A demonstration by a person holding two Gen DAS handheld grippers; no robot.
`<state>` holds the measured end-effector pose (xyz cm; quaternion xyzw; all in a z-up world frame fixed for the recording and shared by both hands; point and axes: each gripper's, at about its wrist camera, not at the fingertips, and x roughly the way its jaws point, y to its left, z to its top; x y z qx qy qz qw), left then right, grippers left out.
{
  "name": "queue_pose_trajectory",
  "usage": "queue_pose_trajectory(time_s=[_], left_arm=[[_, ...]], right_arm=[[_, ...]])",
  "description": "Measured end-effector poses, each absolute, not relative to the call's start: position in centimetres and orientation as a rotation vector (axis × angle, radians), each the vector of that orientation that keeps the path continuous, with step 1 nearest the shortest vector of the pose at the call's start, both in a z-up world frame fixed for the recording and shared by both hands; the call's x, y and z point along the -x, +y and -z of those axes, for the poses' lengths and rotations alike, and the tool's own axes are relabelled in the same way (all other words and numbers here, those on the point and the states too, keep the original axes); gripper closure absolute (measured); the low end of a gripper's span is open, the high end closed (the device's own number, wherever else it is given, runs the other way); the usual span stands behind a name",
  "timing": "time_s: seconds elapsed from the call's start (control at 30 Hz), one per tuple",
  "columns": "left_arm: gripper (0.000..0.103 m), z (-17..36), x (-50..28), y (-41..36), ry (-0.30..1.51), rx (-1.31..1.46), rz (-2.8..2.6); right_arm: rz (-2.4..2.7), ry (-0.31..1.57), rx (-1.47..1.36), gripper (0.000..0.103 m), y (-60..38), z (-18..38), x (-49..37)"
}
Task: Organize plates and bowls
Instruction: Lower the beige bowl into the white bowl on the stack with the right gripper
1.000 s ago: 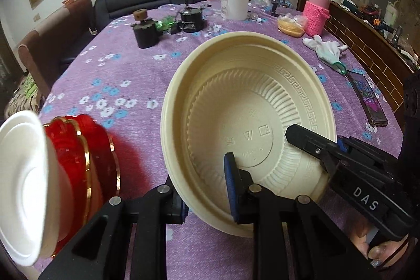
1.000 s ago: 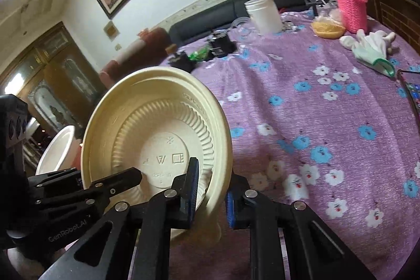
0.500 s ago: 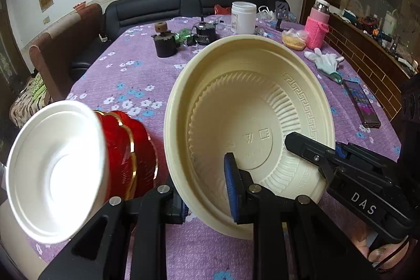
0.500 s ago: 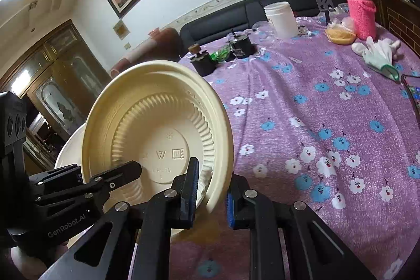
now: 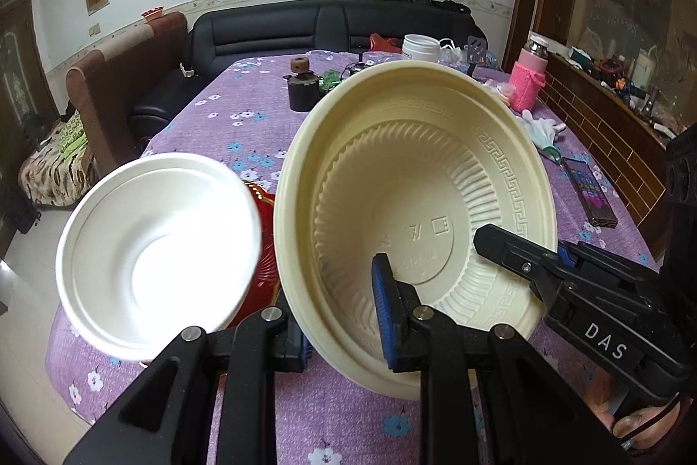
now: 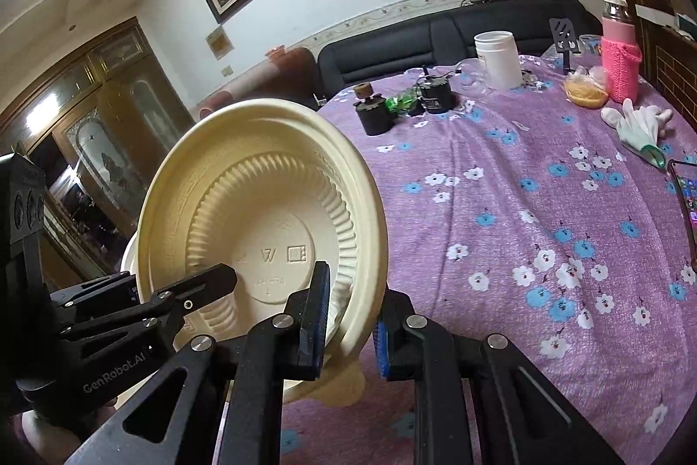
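Note:
A large cream plastic bowl [image 5: 418, 203] is held tilted above the purple flowered table [image 5: 244, 103]. My left gripper [image 5: 344, 317] is shut on its near rim. My right gripper [image 6: 348, 317] is shut on the same cream bowl [image 6: 261, 221] at its right rim, and its finger [image 5: 522, 260] shows inside the bowl in the left wrist view. A white bowl [image 5: 157, 251] sits tilted in a red bowl with gold trim [image 5: 261, 247], just left of the cream bowl. The left gripper's body [image 6: 87, 334] shows at lower left in the right wrist view.
At the far end stand a black pot with a cork lid [image 5: 300, 90], a white tub [image 5: 420, 49], a pink-sleeved bottle [image 5: 529, 77], a bagged snack [image 6: 586, 90] and white gloves [image 6: 636, 125]. A phone [image 5: 588, 195] lies near the right edge. Sofas stand beyond.
Both grippers have lifted the cream bowl and drawn back toward the table's near edge. The white and red bowls have shifted right in the left wrist view and now face the camera.

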<state>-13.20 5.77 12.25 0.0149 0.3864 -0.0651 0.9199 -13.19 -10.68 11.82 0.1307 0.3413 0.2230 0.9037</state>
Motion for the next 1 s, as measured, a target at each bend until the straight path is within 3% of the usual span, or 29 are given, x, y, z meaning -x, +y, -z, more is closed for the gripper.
queue_pose_trajectory(time_s=[0.4,1.0], left_arm=[[0.08,-13.4,15.1,8.3,0.76,0.033,0.13],[0.08,-16.0,16.8,18.0,0.688,0.189,0.032]], right_arm=[[-0.467,0.689,-0.218,0.083,-8.4,-13.7,14.7],[-0.582,0.668,-0.081,0.083,0.8,-17.5,13.6]])
